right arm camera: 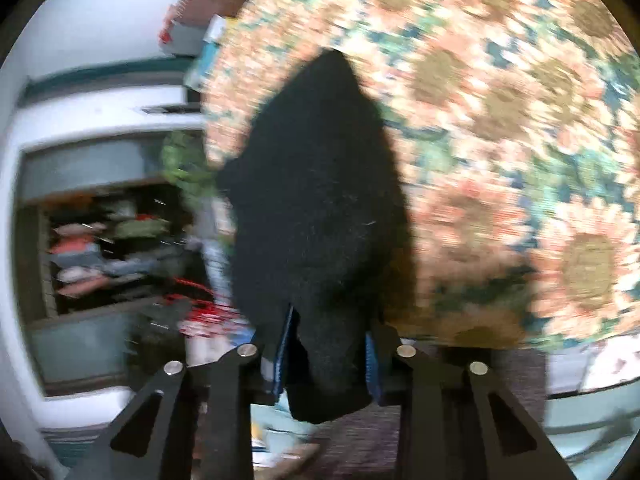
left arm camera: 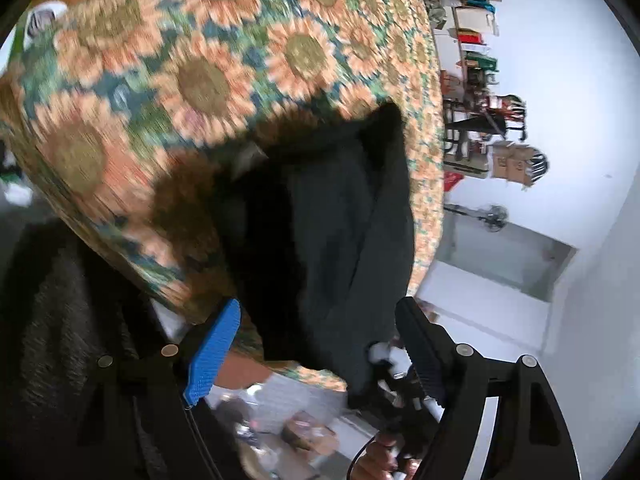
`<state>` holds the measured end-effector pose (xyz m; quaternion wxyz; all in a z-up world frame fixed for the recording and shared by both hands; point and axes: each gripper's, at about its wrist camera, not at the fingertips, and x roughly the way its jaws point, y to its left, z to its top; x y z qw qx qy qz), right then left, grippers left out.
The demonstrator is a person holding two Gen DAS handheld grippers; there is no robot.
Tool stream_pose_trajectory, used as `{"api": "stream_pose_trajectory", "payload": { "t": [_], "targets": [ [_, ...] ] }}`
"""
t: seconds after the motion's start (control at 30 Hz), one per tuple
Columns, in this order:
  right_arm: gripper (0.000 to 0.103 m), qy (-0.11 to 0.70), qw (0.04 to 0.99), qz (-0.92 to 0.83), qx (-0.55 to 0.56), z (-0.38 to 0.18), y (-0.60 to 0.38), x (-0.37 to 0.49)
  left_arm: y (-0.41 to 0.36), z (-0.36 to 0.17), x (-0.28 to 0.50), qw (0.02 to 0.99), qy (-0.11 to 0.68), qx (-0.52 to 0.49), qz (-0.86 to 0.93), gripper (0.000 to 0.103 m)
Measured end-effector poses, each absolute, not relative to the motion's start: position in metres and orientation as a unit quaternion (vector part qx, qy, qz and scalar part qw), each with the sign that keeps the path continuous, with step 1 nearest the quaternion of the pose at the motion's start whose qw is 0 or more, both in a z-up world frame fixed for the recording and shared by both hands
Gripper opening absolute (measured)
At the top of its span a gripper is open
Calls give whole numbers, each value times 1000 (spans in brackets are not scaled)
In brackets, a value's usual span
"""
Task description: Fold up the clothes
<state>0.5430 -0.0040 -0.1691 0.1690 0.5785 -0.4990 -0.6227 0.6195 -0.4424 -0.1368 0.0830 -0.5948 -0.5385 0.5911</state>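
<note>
A dark, near-black garment (left arm camera: 332,220) lies on the sunflower-print tablecloth (left arm camera: 200,80), one end drooping over the table's edge. My left gripper (left arm camera: 316,346) stands open just before that end; its blue pad (left arm camera: 212,354) and black finger are wide apart and neither presses the cloth. In the right wrist view the same dark garment (right arm camera: 316,200) runs from the tablecloth (right arm camera: 500,120) down into my right gripper (right arm camera: 328,354), which is shut on a bunched fold of it. That right gripper (left arm camera: 396,396), with a hand behind it, also shows low in the left wrist view at the garment's corner.
Beyond the table edge are a white wall and stacked boxes and clutter (left arm camera: 476,80), with a standing fan (left arm camera: 494,218). Shelves with folded clothes (right arm camera: 108,248) fill the left of the right wrist view. More boxes sit on the floor (left arm camera: 308,436) below the table.
</note>
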Motion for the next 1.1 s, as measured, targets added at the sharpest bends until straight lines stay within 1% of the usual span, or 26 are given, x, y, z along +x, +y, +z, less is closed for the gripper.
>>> {"api": "stream_pose_trajectory", "payload": {
  "t": [0.1,0.23,0.3,0.47,0.67,0.7,0.9,1.1],
  "targets": [
    [29,-540,185,-605,555,-157,-9,535,-430,-136,622,90,-560,-585,579,81],
    [29,-530,191,-610,557,-138,-27,536,-417,-146,626,68,-582,-579,567,83],
    [29,-528,190,-610,559,-139,-37,540,-416,-154,629,62,-599,-572,557,86],
    [29,-555,188,-595,551,-140,-37,551,-420,-168,638,40,-655,-540,528,86],
    [29,-584,193,-582,531,-140,-43,544,-417,-169,648,13,-698,-498,515,86],
    [29,-586,194,-582,530,-139,-44,542,-416,-171,649,8,-704,-493,511,88],
    [29,-597,198,-574,524,-139,-43,537,-421,-171,655,-2,-728,-491,478,89],
    [29,-603,207,-569,519,-141,-46,531,-423,-175,678,-40,-779,-470,413,89]
  ]
}}
